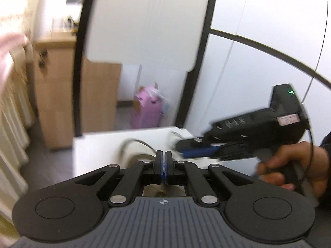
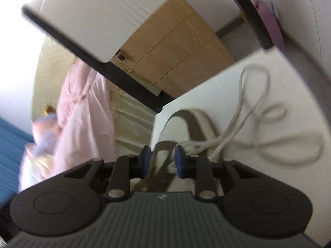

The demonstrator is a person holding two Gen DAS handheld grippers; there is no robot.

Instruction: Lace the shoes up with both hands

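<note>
Nearest the left wrist camera, the left gripper [image 1: 164, 161] has its fingers pressed together with nothing visible between them. Past them lies the white tabletop [image 1: 97, 144], with a blurred part of the shoe [image 1: 138, 155] just ahead. To the right a hand [image 1: 293, 169] holds the right gripper [image 1: 186, 146], pointing left over the tabletop. In the right wrist view, that gripper's blue-padded fingers [image 2: 182, 161] stand apart, clasping nothing, above the pale shoe with its brown strap. The white shoelace [image 2: 269, 136] runs from the shoe's eyelets and lies in loose loops on the tabletop to the right. A wooden cabinet [image 2: 175, 47] stands beyond the tabletop's edge
</note>
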